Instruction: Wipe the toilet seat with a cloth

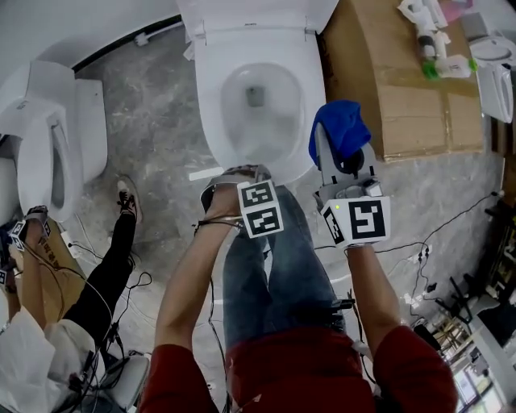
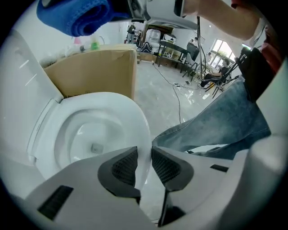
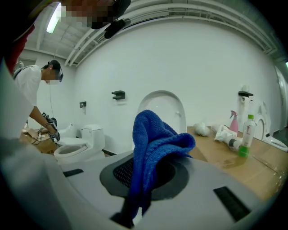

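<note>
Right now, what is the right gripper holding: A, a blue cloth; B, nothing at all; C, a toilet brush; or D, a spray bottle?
A: in the right gripper view, the right gripper has its jaws shut on the blue cloth, which bunches up above them.

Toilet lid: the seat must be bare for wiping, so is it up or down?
Up: the lid stands raised behind the bowl, and the seat lies uncovered.
</note>
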`<state>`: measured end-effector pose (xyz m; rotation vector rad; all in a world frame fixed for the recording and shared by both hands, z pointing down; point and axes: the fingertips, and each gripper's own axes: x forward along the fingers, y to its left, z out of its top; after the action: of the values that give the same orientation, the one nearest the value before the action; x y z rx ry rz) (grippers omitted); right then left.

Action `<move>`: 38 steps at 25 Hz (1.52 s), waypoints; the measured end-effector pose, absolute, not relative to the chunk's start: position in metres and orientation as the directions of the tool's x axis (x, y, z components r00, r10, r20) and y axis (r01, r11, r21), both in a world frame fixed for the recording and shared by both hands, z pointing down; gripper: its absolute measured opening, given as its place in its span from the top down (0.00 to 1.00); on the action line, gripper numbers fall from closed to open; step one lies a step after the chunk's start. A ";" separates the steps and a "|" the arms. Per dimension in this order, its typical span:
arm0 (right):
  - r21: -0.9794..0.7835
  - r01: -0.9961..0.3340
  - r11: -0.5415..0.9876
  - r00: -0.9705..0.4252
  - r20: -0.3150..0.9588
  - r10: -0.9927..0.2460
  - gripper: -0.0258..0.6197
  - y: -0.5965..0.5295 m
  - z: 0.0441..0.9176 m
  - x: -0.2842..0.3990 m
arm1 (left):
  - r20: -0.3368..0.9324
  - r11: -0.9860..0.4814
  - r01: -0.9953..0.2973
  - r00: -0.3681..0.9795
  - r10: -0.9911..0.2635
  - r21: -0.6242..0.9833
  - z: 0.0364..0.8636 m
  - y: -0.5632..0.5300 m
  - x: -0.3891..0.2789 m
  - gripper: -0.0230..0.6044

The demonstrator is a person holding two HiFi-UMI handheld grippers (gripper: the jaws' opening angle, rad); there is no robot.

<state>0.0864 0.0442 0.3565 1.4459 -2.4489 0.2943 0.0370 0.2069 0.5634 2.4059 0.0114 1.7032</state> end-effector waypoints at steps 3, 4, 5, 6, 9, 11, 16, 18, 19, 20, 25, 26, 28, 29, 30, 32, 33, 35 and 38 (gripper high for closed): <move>-0.043 -0.877 0.479 -0.462 0.350 -0.815 0.87 0.042 0.383 0.083 | 0.929 -0.971 -0.123 0.339 0.151 0.203 0.597 0.211 0.037 0.79; -0.051 -0.877 0.478 -0.464 0.355 -0.812 0.87 0.042 0.392 0.082 | 0.925 -0.966 -0.131 0.341 0.167 0.223 0.608 0.214 0.037 0.80; -0.056 -0.876 0.478 -0.465 0.361 -0.809 0.87 0.042 0.400 0.081 | 0.921 -0.960 -0.140 0.343 0.182 0.242 0.618 0.216 0.037 0.80; -0.058 -0.876 0.480 -0.465 0.367 -0.805 0.87 0.041 0.408 0.080 | 0.918 -0.955 -0.148 0.345 0.194 0.257 0.628 0.217 0.037 0.81; -0.052 -0.870 0.490 -0.471 0.380 -0.796 0.87 0.038 0.429 0.078 | 0.918 -0.950 -0.164 0.344 0.198 0.266 0.656 0.215 0.036 0.84; -0.050 -0.866 0.497 -0.476 0.385 -0.791 0.87 0.037 0.441 0.077 | 0.922 -0.952 -0.172 0.341 0.185 0.254 0.672 0.212 0.035 0.86; -0.061 -0.861 0.505 -0.485 0.397 -0.779 0.87 0.039 0.463 0.074 | 0.918 -0.947 -0.193 0.354 0.178 0.257 0.688 0.210 0.036 0.88; -0.066 -0.861 0.505 -0.486 0.401 -0.776 0.87 0.041 0.470 0.073 | 0.917 -0.946 -0.204 0.363 0.167 0.253 0.688 0.209 0.036 0.89; -0.070 -0.861 0.504 -0.487 0.404 -0.775 0.87 0.042 0.473 0.071 | 0.917 -0.947 -0.207 0.365 0.160 0.247 0.688 0.210 0.036 0.89; -0.074 -0.860 0.505 -0.488 0.407 -0.772 0.87 0.043 0.476 0.070 | 0.918 -0.947 -0.210 0.366 0.152 0.241 0.689 0.210 0.036 0.89; -0.092 -0.856 0.509 -0.498 0.411 -0.764 0.87 0.038 0.480 0.065 | 0.907 -0.932 -0.270 0.404 0.116 0.240 0.685 0.209 0.037 0.91; -0.093 -0.856 0.508 -0.498 0.410 -0.764 0.87 0.036 0.480 0.065 | 0.901 -0.927 -0.287 0.421 0.104 0.241 0.682 0.208 0.039 0.91; -0.098 -0.858 0.505 -0.497 0.409 -0.765 0.87 0.031 0.482 0.066 | 0.882 -0.912 -0.335 0.467 0.057 0.236 0.674 0.202 0.043 0.92; -0.100 -0.858 0.503 -0.497 0.410 -0.765 0.87 0.027 0.483 0.067 | 0.868 -0.900 -0.372 0.496 0.015 0.228 0.668 0.194 0.044 0.93; -0.101 -0.859 0.502 -0.496 0.410 -0.765 0.87 0.023 0.484 0.067 | 0.849 -0.881 -0.421 0.526 -0.045 0.214 0.660 0.183 0.044 0.93; -0.096 -0.861 0.500 -0.492 0.410 -0.768 0.87 0.013 0.486 0.069 | 0.792 -0.818 -0.549 0.570 -0.217 0.171 0.640 0.148 0.039 0.94; -0.094 -0.863 0.496 -0.488 0.409 -0.771 0.87 0.007 0.487 0.069 | 0.753 -0.771 -0.620 0.575 -0.320 0.145 0.628 0.128 0.033 0.94; -0.092 -0.867 0.489 -0.482 0.404 -0.778 0.87 -0.004 0.489 0.069 | 0.651 -0.655 -0.748 0.551 -0.522 0.109 0.602 0.088 0.016 0.94; -0.088 -0.866 0.493 -0.486 0.388 -0.783 0.87 -0.024 0.493 0.064 | 0.455 -0.483 -0.868 0.480 -0.750 0.120 0.560 0.039 -0.011 0.94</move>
<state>0.0644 -0.0240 0.4934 1.3917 -2.4447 0.3934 -0.0109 0.0389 0.5599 2.3973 -1.3629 0.4923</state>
